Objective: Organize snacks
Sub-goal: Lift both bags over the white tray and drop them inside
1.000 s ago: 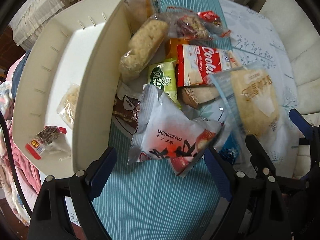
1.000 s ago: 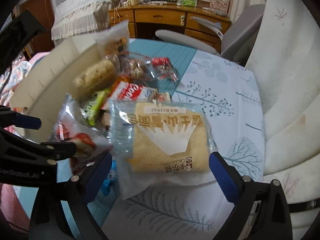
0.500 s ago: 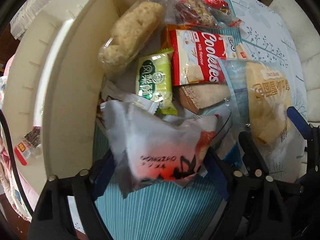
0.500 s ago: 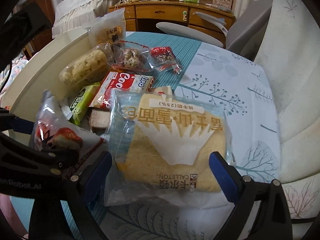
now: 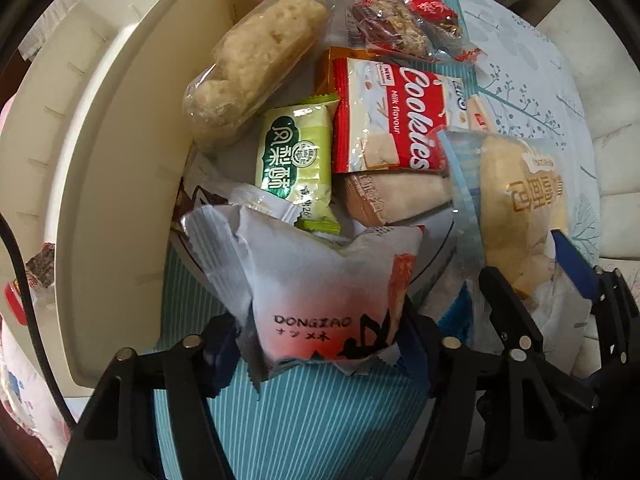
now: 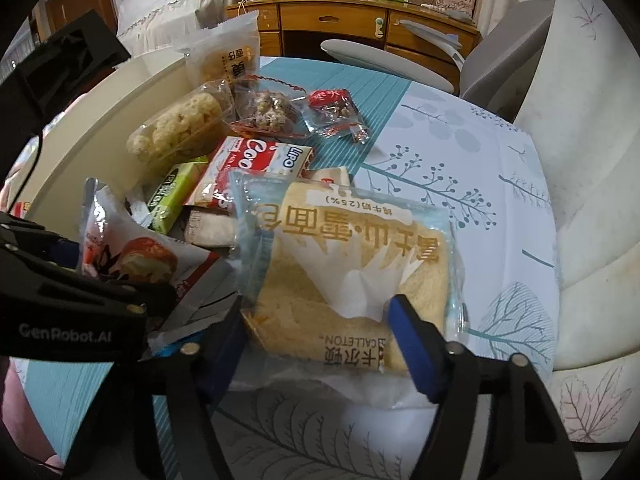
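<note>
A heap of wrapped snacks lies on the table beside a cream storage tray (image 5: 112,160). My left gripper (image 5: 320,340) points straight down, and its closing jaws pinch the near end of a white pastry packet (image 5: 320,280) printed in red and black. My right gripper (image 6: 320,336) is closing too, its blue pads squeezing the near end of a clear bread pack (image 6: 352,264). Behind these lie a red cookies pack (image 5: 384,120), a green packet (image 5: 296,156), a puffed-rice roll (image 5: 256,64) and nut bars (image 5: 392,32).
A small red-wrapped snack (image 5: 40,276) lies inside the tray. Teal striped cloth (image 5: 320,420) covers the table near me, with white leaf-print cloth (image 6: 480,200) to the right. A cream cushioned seat (image 6: 592,160) borders the right side, and a grey chair (image 6: 400,60) stands behind.
My left gripper came down over the white packet and its jaws closed onto it. The right jaws went from wide apart to pressing on the bread pack.
</note>
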`<act>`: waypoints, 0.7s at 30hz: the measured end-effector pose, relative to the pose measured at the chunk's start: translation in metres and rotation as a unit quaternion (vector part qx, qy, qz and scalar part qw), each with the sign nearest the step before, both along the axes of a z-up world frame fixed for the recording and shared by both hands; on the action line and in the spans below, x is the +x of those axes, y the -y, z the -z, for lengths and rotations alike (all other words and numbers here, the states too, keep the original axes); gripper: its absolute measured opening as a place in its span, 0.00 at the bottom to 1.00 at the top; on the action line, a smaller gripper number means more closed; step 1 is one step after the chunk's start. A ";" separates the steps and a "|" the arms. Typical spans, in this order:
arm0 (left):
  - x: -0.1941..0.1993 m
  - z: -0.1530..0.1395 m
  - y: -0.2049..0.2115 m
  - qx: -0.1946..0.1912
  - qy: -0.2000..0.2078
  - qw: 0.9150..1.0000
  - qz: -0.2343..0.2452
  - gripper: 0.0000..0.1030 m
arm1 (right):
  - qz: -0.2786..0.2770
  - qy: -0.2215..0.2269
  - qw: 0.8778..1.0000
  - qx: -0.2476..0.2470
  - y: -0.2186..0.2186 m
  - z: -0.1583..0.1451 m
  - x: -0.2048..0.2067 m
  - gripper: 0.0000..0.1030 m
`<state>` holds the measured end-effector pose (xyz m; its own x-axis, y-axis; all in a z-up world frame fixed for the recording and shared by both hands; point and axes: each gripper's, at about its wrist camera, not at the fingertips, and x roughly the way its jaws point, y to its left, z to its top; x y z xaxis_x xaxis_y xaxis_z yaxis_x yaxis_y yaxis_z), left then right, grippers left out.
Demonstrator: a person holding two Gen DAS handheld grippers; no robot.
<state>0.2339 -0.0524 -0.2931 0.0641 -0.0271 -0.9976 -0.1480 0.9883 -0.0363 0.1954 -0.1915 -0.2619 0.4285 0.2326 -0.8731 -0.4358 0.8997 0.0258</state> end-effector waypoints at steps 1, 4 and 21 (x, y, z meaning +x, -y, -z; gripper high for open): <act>-0.003 -0.001 0.000 0.000 0.003 1.000 0.001 0.59 | -0.002 -0.001 1.000 0.001 0.000 -0.001 -0.001 0.59; -0.007 -0.004 -0.004 -0.001 0.006 1.000 0.003 0.57 | -0.008 -0.012 1.000 0.008 0.001 -0.005 -0.003 0.49; -0.035 -0.047 0.001 -0.004 0.010 1.000 0.024 0.57 | 0.012 -0.098 0.991 0.096 0.010 -0.035 -0.030 0.32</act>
